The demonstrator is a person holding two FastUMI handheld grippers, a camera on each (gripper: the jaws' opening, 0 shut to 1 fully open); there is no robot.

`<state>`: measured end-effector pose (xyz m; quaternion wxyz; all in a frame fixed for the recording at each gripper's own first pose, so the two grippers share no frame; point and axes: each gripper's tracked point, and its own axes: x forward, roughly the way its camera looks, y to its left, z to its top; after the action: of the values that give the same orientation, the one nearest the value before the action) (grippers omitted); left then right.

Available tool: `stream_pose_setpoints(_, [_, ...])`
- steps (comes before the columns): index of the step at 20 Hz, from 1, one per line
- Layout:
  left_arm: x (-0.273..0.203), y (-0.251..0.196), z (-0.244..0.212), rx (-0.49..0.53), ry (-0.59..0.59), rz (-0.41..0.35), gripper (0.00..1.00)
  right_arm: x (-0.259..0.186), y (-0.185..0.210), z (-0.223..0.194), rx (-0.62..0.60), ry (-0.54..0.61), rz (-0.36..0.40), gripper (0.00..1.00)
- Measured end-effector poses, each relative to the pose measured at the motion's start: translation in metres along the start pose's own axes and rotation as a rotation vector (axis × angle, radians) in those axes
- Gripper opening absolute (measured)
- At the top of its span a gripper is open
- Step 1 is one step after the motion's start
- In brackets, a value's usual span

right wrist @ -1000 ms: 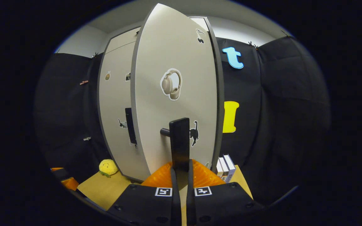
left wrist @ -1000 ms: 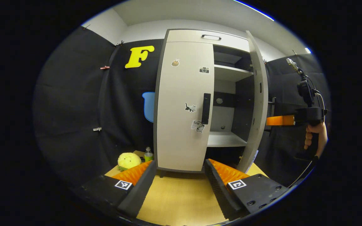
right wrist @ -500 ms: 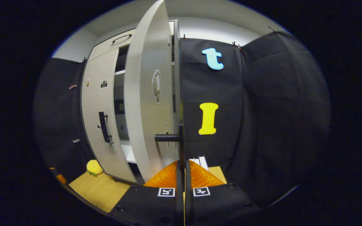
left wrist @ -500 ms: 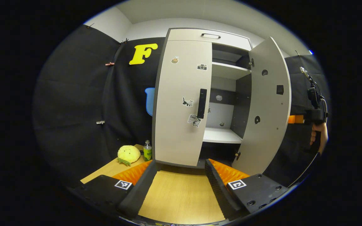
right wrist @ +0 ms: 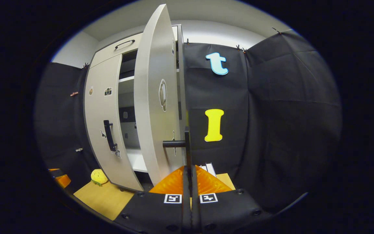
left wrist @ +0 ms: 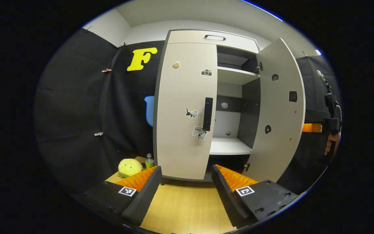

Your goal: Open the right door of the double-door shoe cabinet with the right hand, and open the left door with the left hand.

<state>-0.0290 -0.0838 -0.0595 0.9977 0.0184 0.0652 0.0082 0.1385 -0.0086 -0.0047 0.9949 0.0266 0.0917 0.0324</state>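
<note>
The pale shoe cabinet stands ahead on the wooden table. In the left gripper view its left door (left wrist: 183, 110) is closed, with a black vertical handle (left wrist: 207, 113) at its inner edge. The right door (left wrist: 279, 110) is swung wide open, showing its inner face. My left gripper (left wrist: 186, 170) is open, low in front of the left door and apart from its handle. In the right gripper view the right door (right wrist: 153, 97) is nearly edge-on. My right gripper (right wrist: 190, 167) is shut on that door's black handle (right wrist: 187, 143). The left door's handle (right wrist: 109, 135) shows further left.
White shelves (left wrist: 229, 146) show inside the open half. A yellow plush toy (left wrist: 130, 167) and a green bottle (left wrist: 149, 160) sit left of the cabinet on the table (left wrist: 187, 208). Books (right wrist: 209, 169) stand right of the cabinet. A hand (left wrist: 331, 144) holds the right gripper (left wrist: 312, 127) behind the open door.
The right door has swung from partly open to wide open, pulled by my right gripper. Most of that swing came early. My left gripper has stayed open in front of the left door.
</note>
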Motion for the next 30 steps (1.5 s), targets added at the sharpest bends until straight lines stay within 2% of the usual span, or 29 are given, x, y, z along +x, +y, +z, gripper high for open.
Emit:
stream_pose_setpoints(6, [0.060, 0.000, 0.027, 0.040, -0.027, -0.052, 0.95, -0.005, -0.003, 0.008, -0.039, -0.043, -0.049, 0.05])
stream_pose_setpoints(10, [0.109, -0.003, 0.052, 0.050, -0.067, -0.092, 0.95, -0.012, -0.013, 0.011, -0.083, -0.107, -0.153, 0.05])
stream_pose_setpoints(11, [0.124, -0.003, 0.058, 0.056, -0.077, -0.098, 0.95, -0.016, -0.008, 0.005, -0.067, -0.099, -0.162, 0.14])
stream_pose_setpoints(12, [0.137, -0.005, 0.064, 0.063, -0.086, -0.107, 0.95, -0.019, 0.003, -0.003, -0.039, -0.083, -0.159, 0.09])
stream_pose_setpoints(13, [0.149, -0.007, 0.070, 0.070, -0.095, -0.119, 0.95, -0.022, 0.016, -0.009, -0.009, -0.073, -0.152, 0.18])
stream_pose_setpoints(15, [0.173, -0.013, 0.084, 0.084, -0.116, -0.146, 0.95, -0.019, 0.032, -0.026, 0.002, -0.032, -0.150, 0.50])
stream_pose_setpoints(18, [0.205, -0.032, 0.094, 0.096, -0.127, -0.207, 0.94, -0.021, 0.054, -0.046, -0.028, 0.006, -0.138, 0.92])
stream_pose_setpoints(19, [0.213, -0.037, 0.096, 0.096, -0.129, -0.226, 0.95, -0.019, 0.063, -0.047, -0.030, 0.008, -0.130, 1.00])
stream_pose_setpoints(22, [0.238, -0.054, 0.098, 0.099, -0.134, -0.253, 0.94, -0.013, 0.090, -0.059, -0.036, 0.014, -0.135, 0.98])
stream_pose_setpoints(25, [0.257, -0.065, 0.101, 0.099, -0.133, -0.244, 0.94, -0.016, 0.101, -0.063, -0.037, 0.009, -0.120, 0.98])
stream_pose_setpoints(28, [0.265, -0.070, 0.104, 0.083, -0.130, -0.226, 0.86, -0.012, 0.096, -0.073, -0.056, 0.041, -0.109, 0.98])
stream_pose_setpoints(30, [0.271, -0.070, 0.105, 0.089, -0.133, -0.198, 0.81, -0.002, 0.094, -0.072, -0.025, 0.040, -0.090, 0.98])
